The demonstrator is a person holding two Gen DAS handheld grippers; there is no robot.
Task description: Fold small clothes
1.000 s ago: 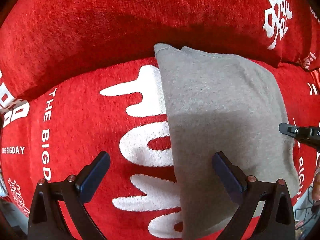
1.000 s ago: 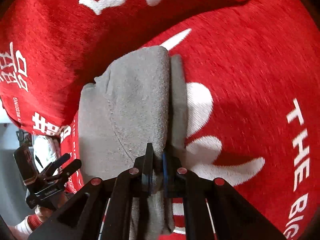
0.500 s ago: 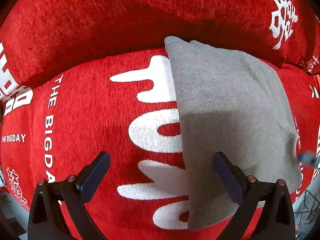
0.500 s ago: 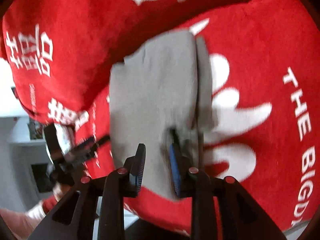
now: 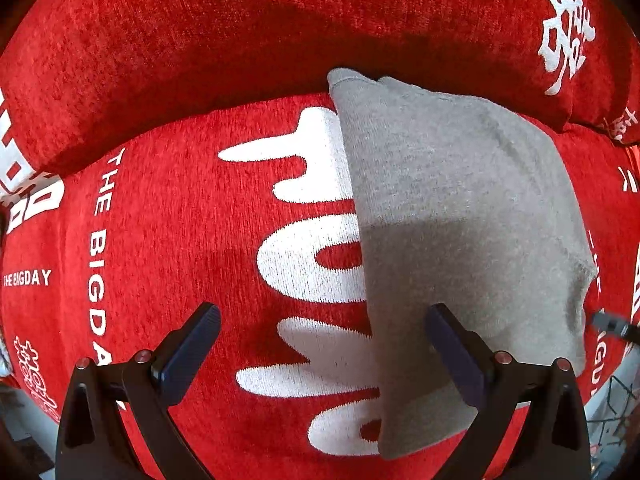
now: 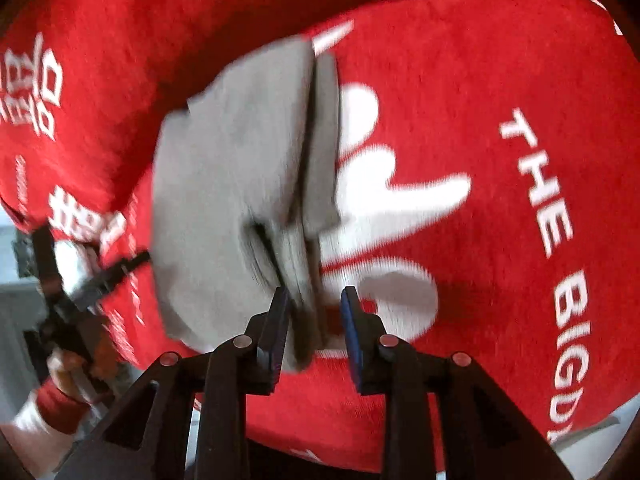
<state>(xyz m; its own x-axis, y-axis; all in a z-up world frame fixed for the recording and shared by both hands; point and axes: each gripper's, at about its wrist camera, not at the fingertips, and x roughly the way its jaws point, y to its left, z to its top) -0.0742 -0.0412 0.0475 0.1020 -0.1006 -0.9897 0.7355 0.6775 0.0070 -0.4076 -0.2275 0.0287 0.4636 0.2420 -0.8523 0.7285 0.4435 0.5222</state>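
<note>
Folded grey garment (image 5: 460, 216) lay on the red cushion (image 5: 180, 240), near its back edge. Left gripper (image 5: 320, 344) spread wide, empty, above it. Right gripper (image 6: 316, 320) had just been opening; jaws parted, cloth edge between them, unpinched. Risk: withdrawing pads snag that edge, undoing the fold.

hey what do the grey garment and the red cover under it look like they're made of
Grey garment: probably soft cotton-type knit, matte, with a fine fuzzy surface and a stitched seam. Red cover: looks like chenille or plush weave, with ribbed pile and white lettering that seems woven in.
</note>
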